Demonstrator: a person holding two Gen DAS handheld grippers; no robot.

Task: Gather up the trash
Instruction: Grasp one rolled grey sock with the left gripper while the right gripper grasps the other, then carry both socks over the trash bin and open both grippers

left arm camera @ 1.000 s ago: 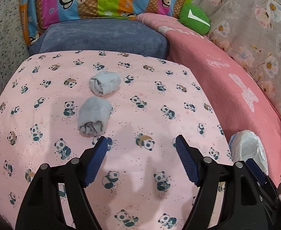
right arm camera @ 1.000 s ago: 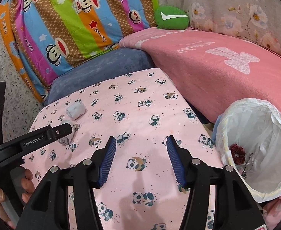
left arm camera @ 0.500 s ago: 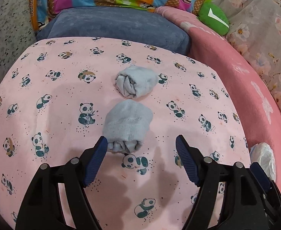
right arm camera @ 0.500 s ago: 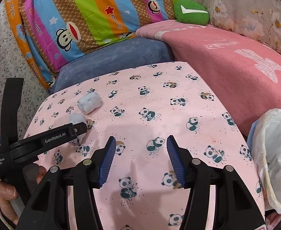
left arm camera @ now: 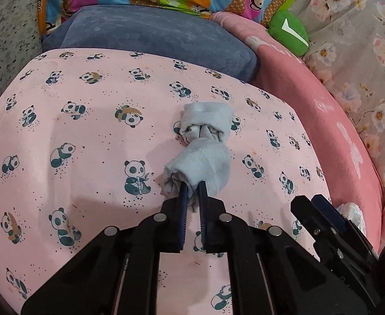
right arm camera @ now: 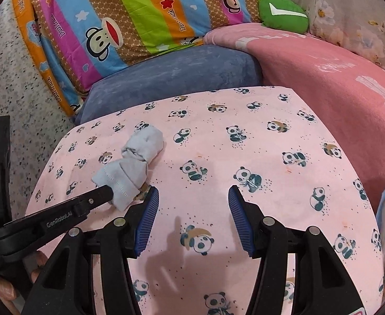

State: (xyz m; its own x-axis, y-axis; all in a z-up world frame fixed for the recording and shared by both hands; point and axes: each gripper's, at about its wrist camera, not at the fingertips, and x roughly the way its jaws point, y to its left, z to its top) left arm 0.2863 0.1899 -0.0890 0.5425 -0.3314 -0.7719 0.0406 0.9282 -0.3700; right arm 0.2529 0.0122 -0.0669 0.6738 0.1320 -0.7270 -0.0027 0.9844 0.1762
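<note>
The left tool is closed narrow, pinching the near end of the nearer grey sock roll on the panda-print surface. The second grey sock roll lies just behind it, touching. The right tool is spread wide above the surface, holding nothing. The white-lined trash bag sits at the surface's right edge.
</note>
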